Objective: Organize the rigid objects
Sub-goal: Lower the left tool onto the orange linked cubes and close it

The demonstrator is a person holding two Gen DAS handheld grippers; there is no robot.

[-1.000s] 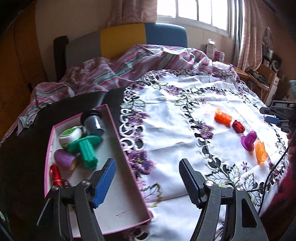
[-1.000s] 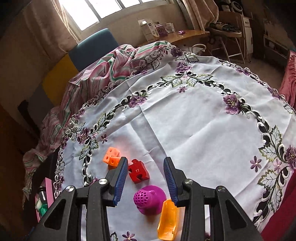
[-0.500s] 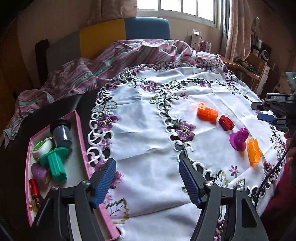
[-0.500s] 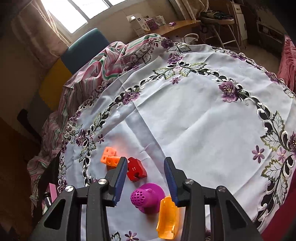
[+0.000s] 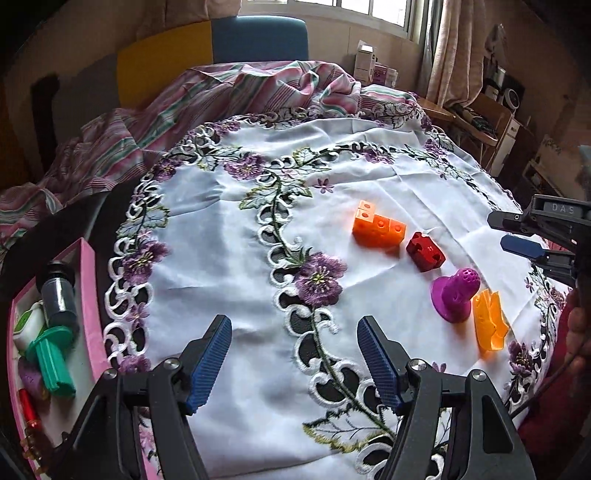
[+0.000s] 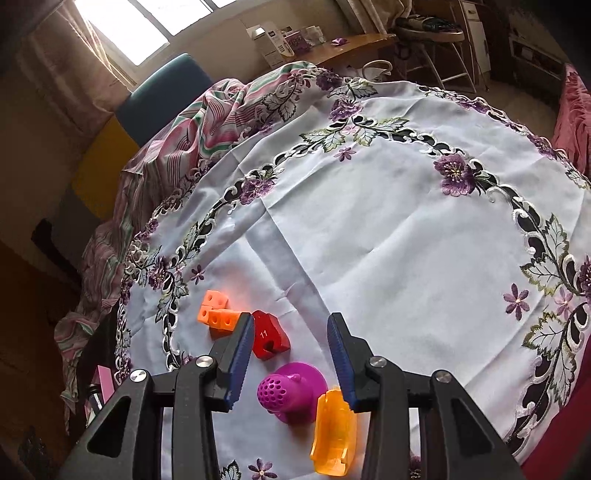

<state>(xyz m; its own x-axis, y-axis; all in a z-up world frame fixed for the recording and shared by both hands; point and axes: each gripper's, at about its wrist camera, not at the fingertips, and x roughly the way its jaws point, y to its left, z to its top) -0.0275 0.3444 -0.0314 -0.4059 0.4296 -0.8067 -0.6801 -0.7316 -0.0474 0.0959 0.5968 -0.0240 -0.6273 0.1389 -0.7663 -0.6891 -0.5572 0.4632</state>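
Lying on white embroidered tablecloth: red plastic block marked "11", beside orange cube cluster. Hovering spread and empty: left gripper, right gripper, marked "DAS".

Home living room: embroidered tablecloth, curtained window, cluttered side desk.

Four toys loose on embroidered tablecloth
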